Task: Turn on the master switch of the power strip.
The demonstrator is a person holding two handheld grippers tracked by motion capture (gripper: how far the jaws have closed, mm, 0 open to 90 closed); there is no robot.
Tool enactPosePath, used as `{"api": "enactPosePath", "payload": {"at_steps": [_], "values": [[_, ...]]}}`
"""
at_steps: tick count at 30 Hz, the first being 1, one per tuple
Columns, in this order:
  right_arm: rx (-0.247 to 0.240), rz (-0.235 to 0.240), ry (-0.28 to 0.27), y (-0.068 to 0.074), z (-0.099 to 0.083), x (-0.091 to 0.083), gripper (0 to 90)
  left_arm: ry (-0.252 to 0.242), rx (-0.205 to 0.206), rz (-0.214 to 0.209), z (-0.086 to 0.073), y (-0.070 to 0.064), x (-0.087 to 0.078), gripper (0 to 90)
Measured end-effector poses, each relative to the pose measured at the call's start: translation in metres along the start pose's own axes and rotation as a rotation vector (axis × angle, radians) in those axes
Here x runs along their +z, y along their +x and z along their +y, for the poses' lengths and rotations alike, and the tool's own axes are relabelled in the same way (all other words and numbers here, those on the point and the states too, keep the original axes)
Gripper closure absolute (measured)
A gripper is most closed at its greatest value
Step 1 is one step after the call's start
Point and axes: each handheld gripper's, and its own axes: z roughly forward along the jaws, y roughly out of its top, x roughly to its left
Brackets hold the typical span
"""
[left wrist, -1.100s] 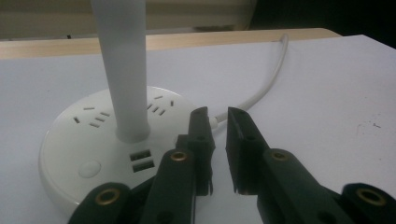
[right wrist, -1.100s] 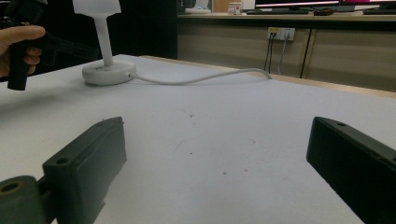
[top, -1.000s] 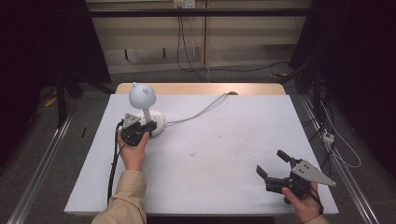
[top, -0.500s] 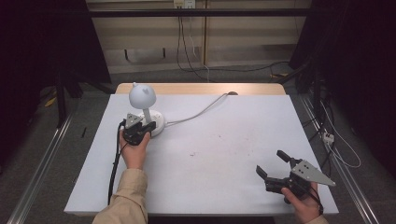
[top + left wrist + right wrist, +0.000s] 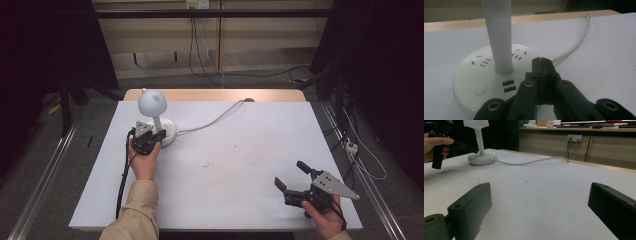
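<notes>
- Desk lamp (image 5: 156, 116): white, round head on an upright stem, round base (image 5: 486, 82) with sockets, USB ports and a button; stands at the far left of the desk (image 5: 240, 165).
- Lamp cable (image 5: 215, 119): white, runs from the base to the desk's far edge.
- Left tongs (image 5: 541, 62): clenched on nothing, tips low over the near right part of the base; contact cannot be told.
- Right tongs (image 5: 291, 174): released, jaws wide apart, near right corner of the desk, well apart from the lamp.
</notes>
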Motion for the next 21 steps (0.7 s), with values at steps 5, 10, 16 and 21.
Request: {"api": "enactPosePath", "payload": {"at_steps": [5, 10, 16, 21], "values": [[-0.003, -0.001, 0.000, 0.000, 0.000, 0.000, 4.6, 0.009, 0.007, 0.004, -0.001, 0.000, 0.003, 90.0], [-0.005, -0.002, -0.001, 0.000, 0.000, 0.000, 4.7, 0.012, 0.007, 0.012, -0.003, 0.000, 0.007, 90.0], [-0.004, -0.003, -0.004, 0.000, 0.001, 0.000, 4.7, 0.015, 0.010, 0.018, -0.003, 0.001, 0.009, 90.0], [-0.006, -0.002, -0.005, 0.000, 0.001, 0.000, 4.7, 0.027, 0.020, 0.021, -0.003, 0.000, 0.012, 90.0]]}}
